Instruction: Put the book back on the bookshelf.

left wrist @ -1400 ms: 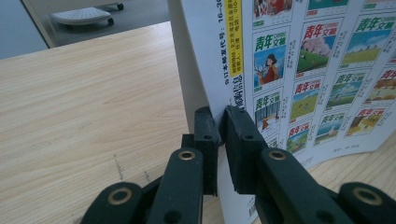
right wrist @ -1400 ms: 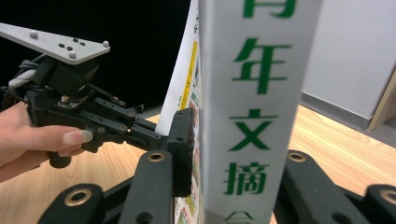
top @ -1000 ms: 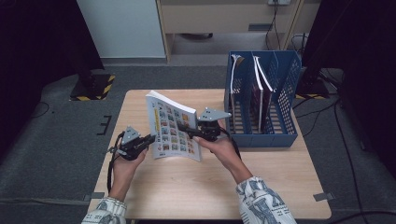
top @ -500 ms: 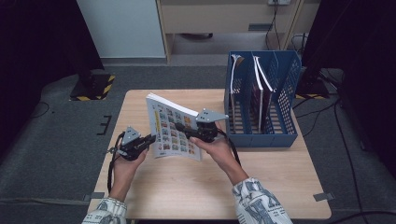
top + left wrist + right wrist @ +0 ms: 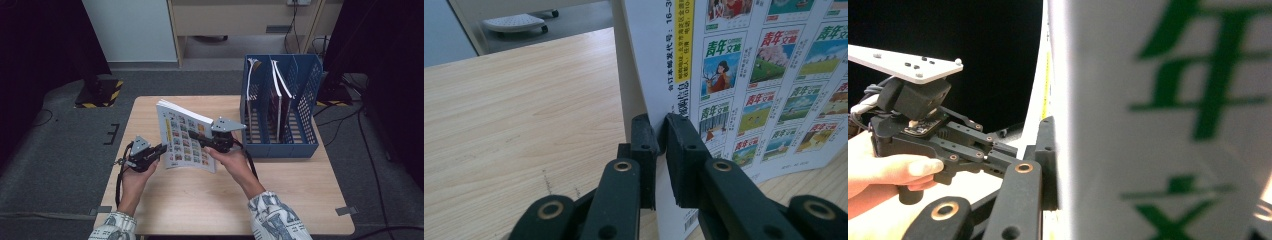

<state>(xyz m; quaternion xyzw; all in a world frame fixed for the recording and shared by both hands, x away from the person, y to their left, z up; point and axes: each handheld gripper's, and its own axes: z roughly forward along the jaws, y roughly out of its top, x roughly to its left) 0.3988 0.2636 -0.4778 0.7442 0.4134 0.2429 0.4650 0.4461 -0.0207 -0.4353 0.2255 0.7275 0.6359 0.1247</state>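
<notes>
Wood table (image 5: 210, 210), grey floor around. Magazine (image 5: 186, 136) upright mid-table; left claw (image 5: 161, 149) clamps its edge, right claw (image 5: 204, 144) closing on opposite edge. Blue rack (image 5: 280, 107) at right edge; near edge free.

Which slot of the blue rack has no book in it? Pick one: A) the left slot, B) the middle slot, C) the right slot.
C: in the high view the rack holds books in its left and middle slots, while its right slot is bare.
</notes>
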